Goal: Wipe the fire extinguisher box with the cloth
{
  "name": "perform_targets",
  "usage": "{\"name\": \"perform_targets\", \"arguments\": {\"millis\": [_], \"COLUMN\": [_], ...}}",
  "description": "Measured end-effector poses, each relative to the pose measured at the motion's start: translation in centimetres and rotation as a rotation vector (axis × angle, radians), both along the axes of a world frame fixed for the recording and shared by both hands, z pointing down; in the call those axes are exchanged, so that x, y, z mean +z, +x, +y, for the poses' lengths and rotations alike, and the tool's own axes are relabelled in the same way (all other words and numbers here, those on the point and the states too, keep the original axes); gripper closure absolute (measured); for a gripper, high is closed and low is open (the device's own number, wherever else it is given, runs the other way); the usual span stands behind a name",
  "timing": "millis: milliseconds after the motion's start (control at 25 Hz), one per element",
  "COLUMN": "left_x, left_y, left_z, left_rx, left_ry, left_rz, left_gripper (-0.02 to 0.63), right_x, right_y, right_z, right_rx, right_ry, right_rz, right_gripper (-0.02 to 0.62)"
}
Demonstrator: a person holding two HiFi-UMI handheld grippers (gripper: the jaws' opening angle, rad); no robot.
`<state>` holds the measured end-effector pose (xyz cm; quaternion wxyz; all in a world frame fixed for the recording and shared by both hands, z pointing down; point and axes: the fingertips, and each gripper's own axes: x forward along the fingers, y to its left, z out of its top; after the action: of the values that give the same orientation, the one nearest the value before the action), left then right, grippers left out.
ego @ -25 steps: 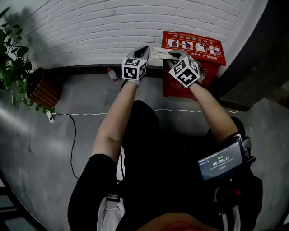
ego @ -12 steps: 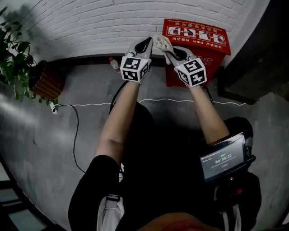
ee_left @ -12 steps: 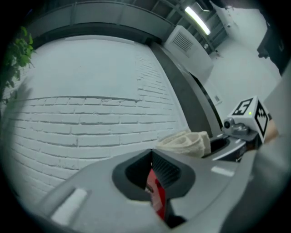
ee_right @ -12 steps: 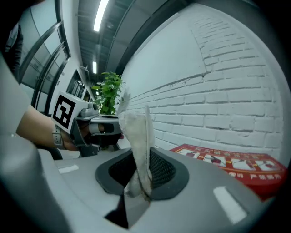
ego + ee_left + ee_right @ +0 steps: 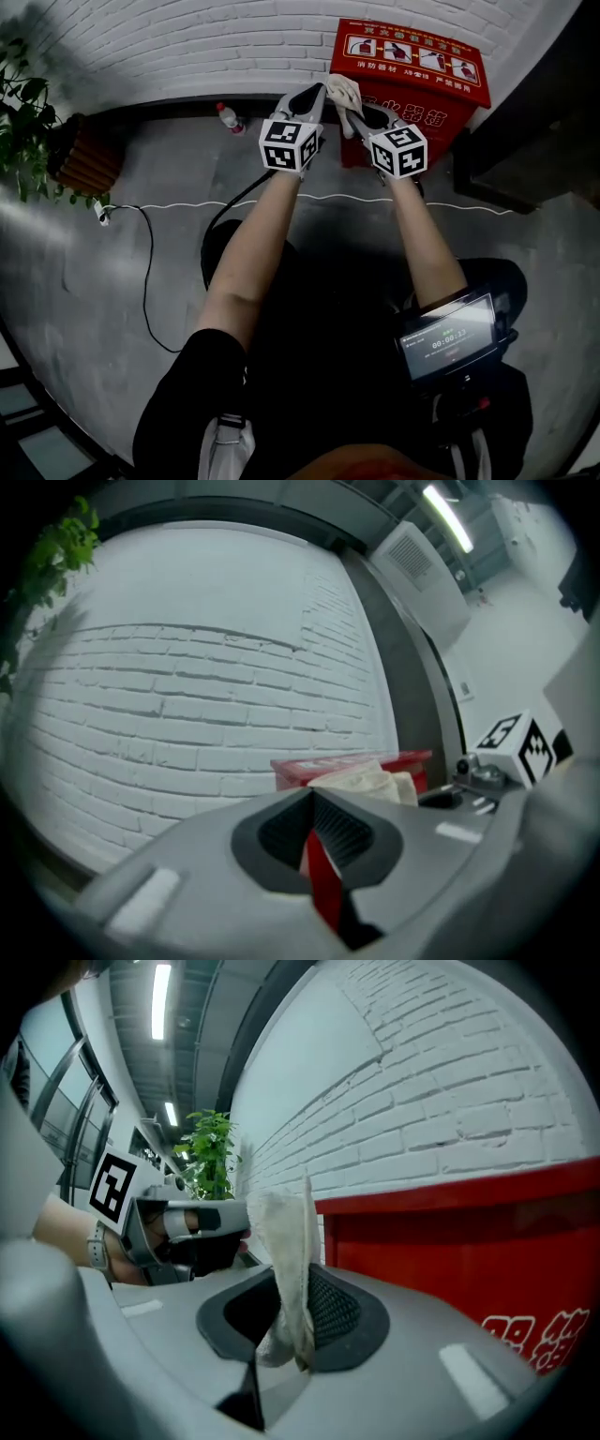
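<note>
The red fire extinguisher box (image 5: pixel 412 66) stands on the floor against the white brick wall. My right gripper (image 5: pixel 354 105) is in front of the box's left edge, shut on a bunched pale cloth (image 5: pixel 343 94). In the right gripper view the cloth (image 5: pixel 286 1269) hangs upright between the pads, with the box (image 5: pixel 469 1260) just to the right. My left gripper (image 5: pixel 314 94) is held beside it on the left, jaws together, its tip close to the cloth. No cloth shows between its pads in the left gripper view; the cloth (image 5: pixel 367 782) and box (image 5: pixel 352 761) lie just beyond.
A plastic bottle (image 5: pixel 228 117) lies at the wall's foot left of the box. A potted plant (image 5: pixel 28 122) in a brown pot (image 5: pixel 82 159) stands far left. A white cable (image 5: pixel 187 202) crosses the floor. A dark wall (image 5: pixel 534 122) rises right of the box.
Both grippers have lifted and drawn closer together near the box's left top edge. The cloth, earlier stretched between them, is now bunched at the right gripper.
</note>
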<state>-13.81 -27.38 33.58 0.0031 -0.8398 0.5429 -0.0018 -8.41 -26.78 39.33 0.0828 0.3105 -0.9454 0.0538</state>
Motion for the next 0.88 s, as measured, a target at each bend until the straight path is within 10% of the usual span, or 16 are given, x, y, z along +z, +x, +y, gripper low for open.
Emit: {"name": "perform_targets", "arguments": {"millis": [160,880], "left_x": [2.9,3.9], "left_y": [1.5,5.4], "left_z": [-1.1,-3.6], "left_rx": [0.035,0.087], "left_ry": [-0.015,-0.004], "left_rz": [-0.112,-0.100], "left_gripper": [0.603,0.603], "right_x": [0.9,0.6], "right_y": [0.4,4.8], "right_z": [-1.1,-5.2], "right_rx": [0.019,0.258], "right_ry": [-0.014,0.048], "right_rz": [-0.032,-0.189], "right_gripper": [0.517,0.515]}}
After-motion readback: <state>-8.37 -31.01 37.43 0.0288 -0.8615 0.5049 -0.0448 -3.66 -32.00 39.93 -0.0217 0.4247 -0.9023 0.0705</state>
